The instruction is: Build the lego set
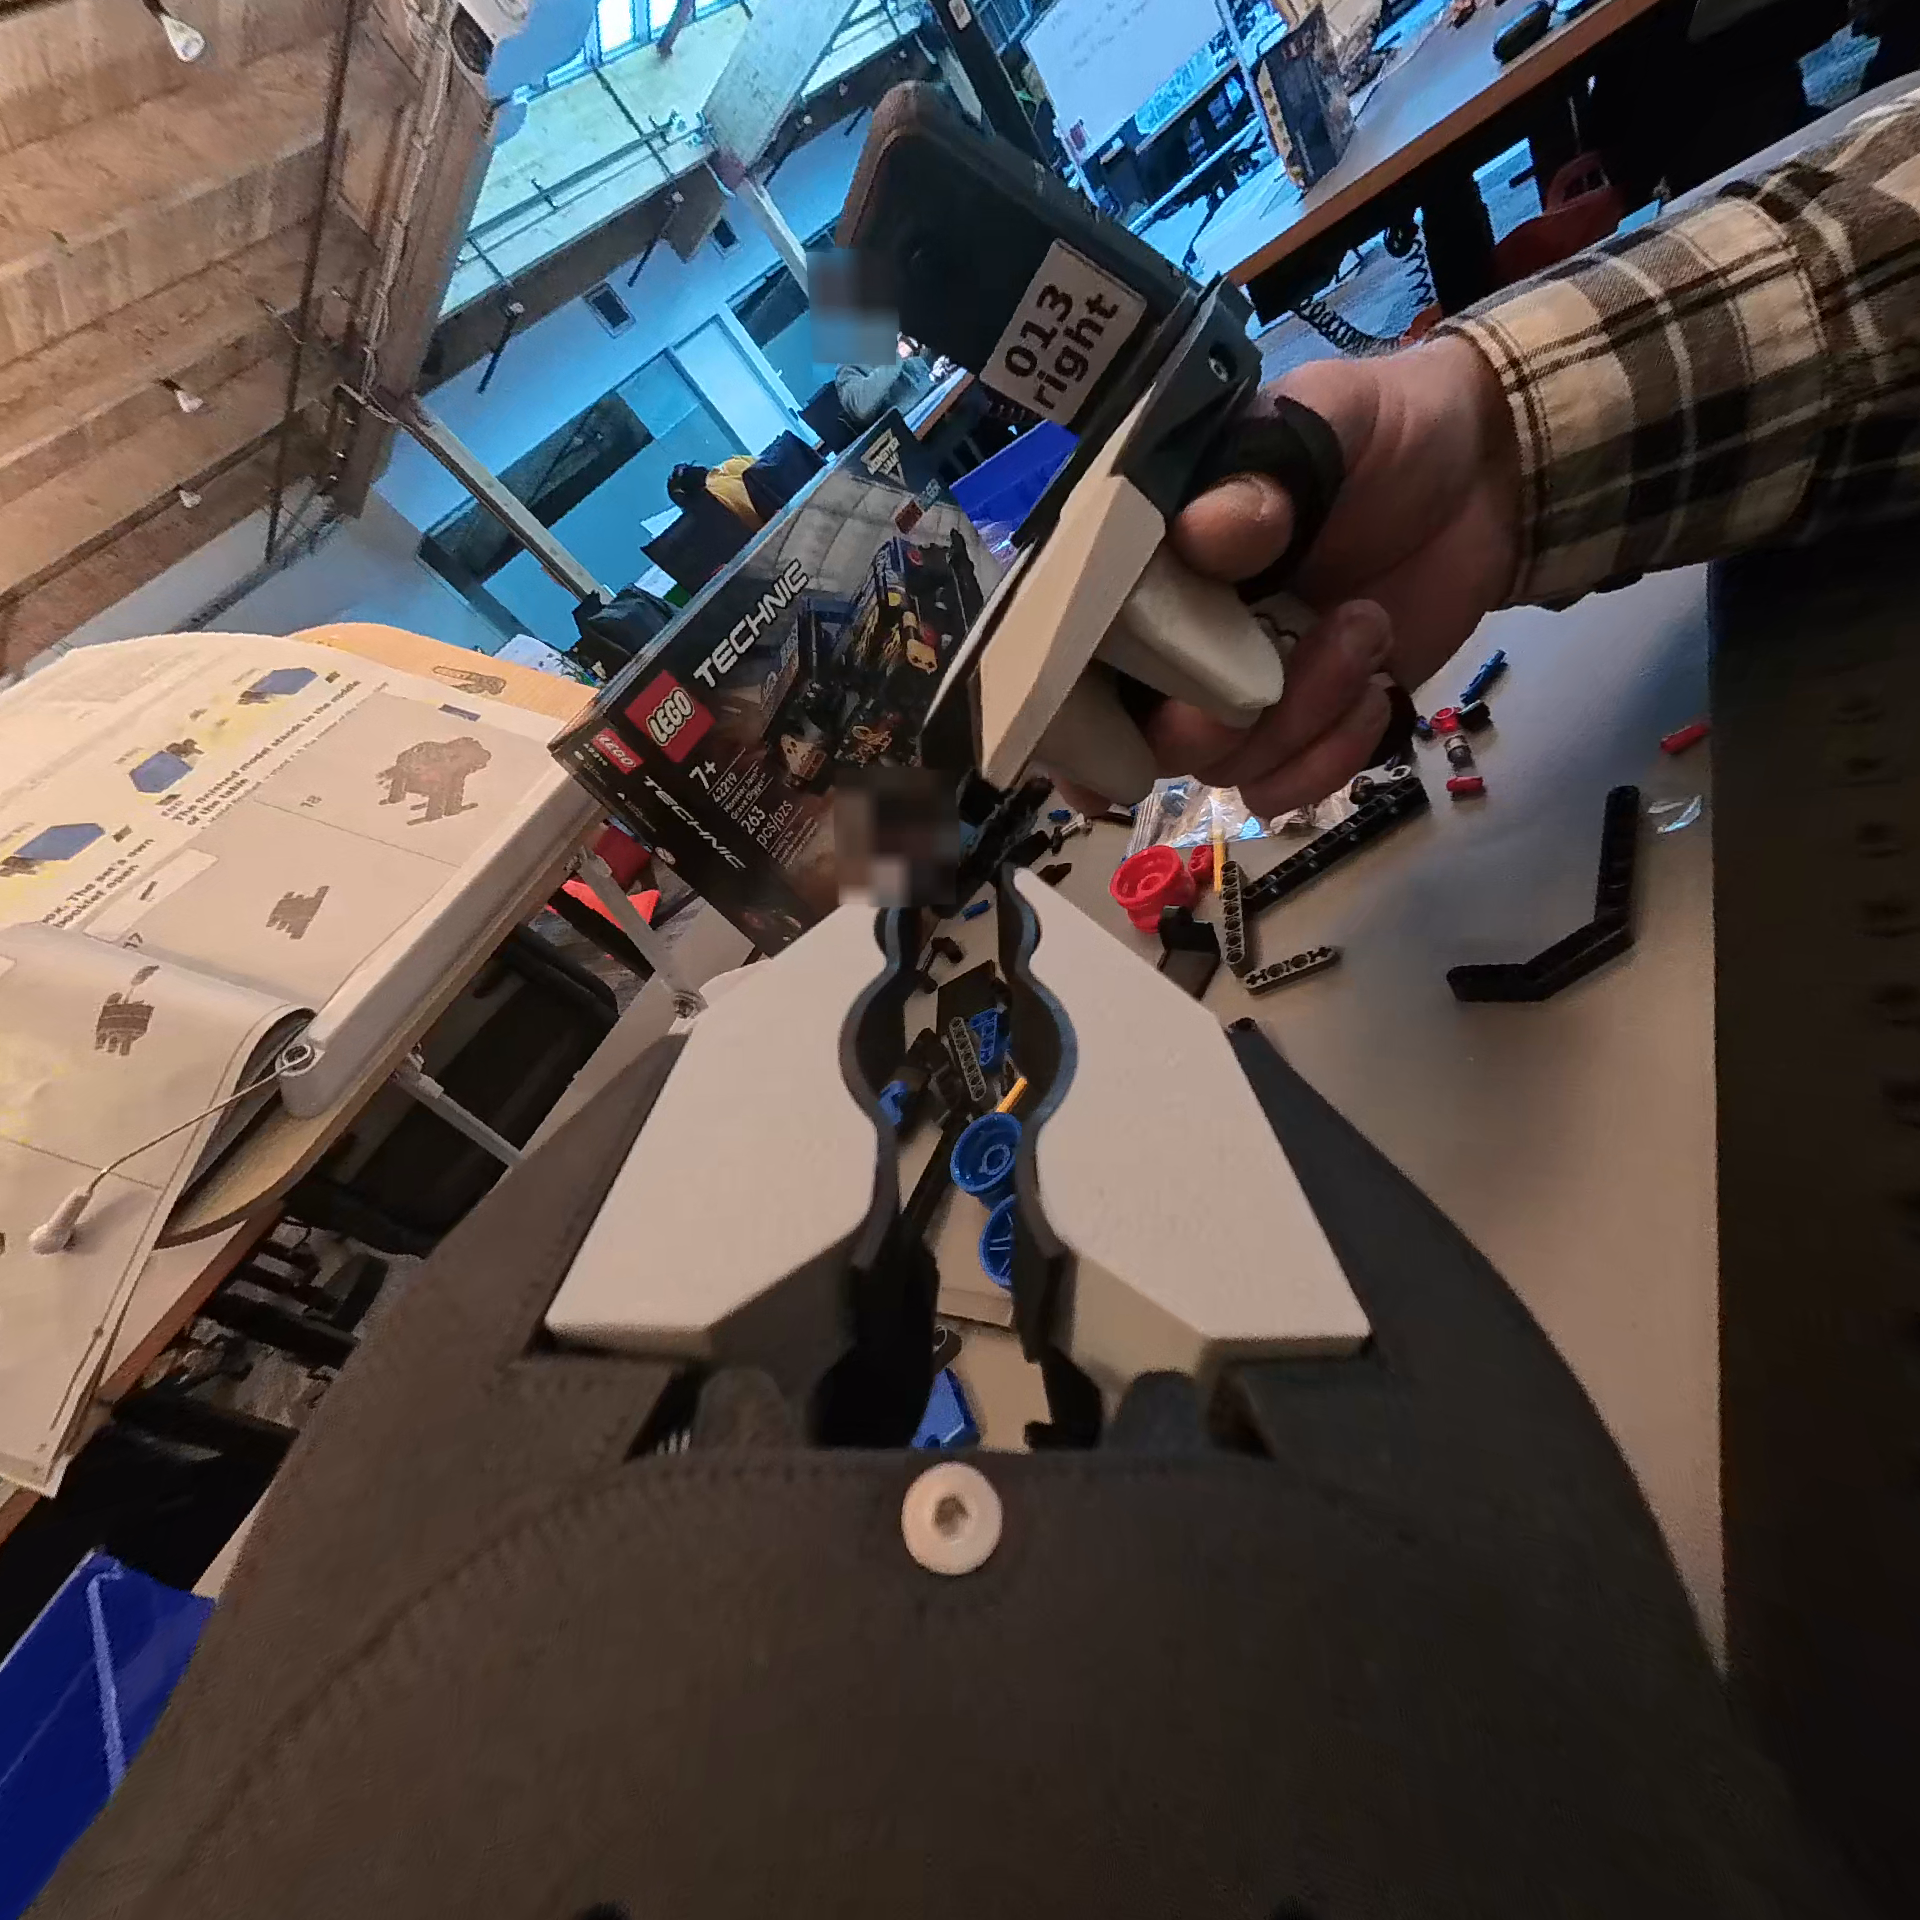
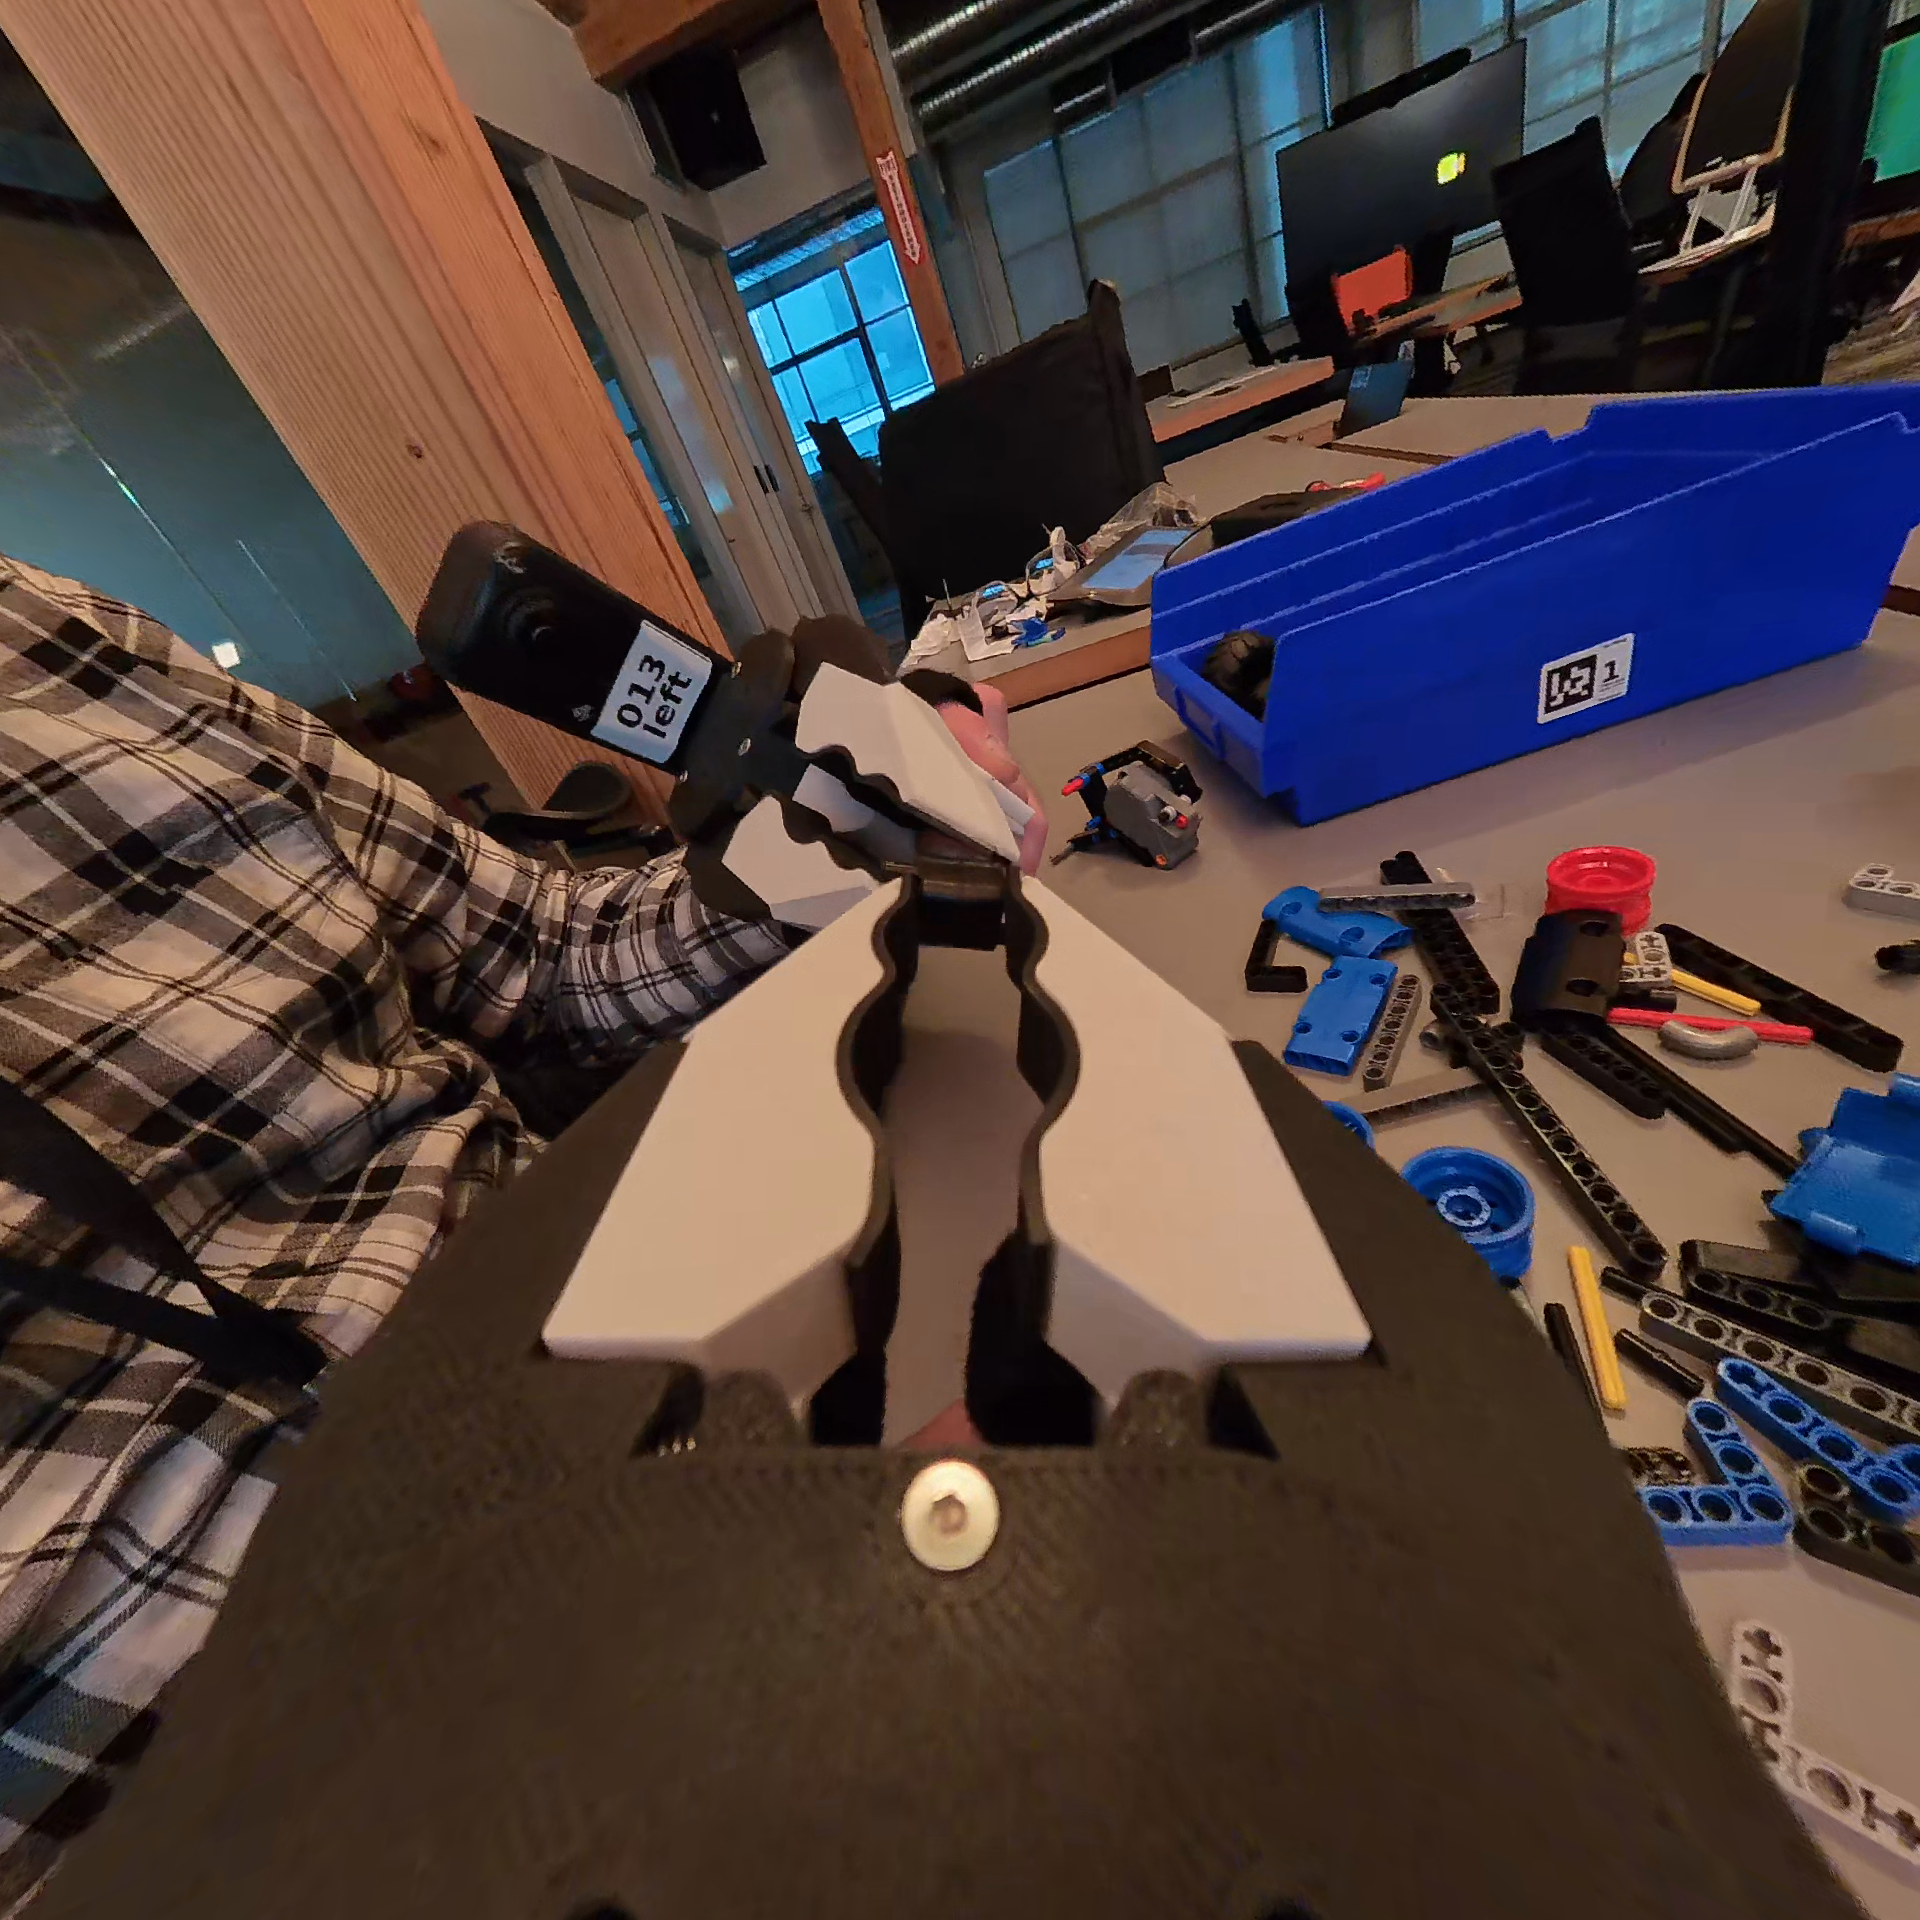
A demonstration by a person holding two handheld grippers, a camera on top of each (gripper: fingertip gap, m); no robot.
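Black lego piece [image 2: 961, 914] — both claws grip.

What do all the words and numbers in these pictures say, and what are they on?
I don't read writing out, but here is where it stands:
White sticker on the right tool.
White sticker on the left tool.
Lego box: logo and print.
Instruction booklet: small, blurred print.
Blue bin: white code tag.
Red hanging sign: too small.

Blue bin [image 2: 1538, 603], red wheel [image 2: 1600, 883], plaid sleeve [image 1: 1704, 374].
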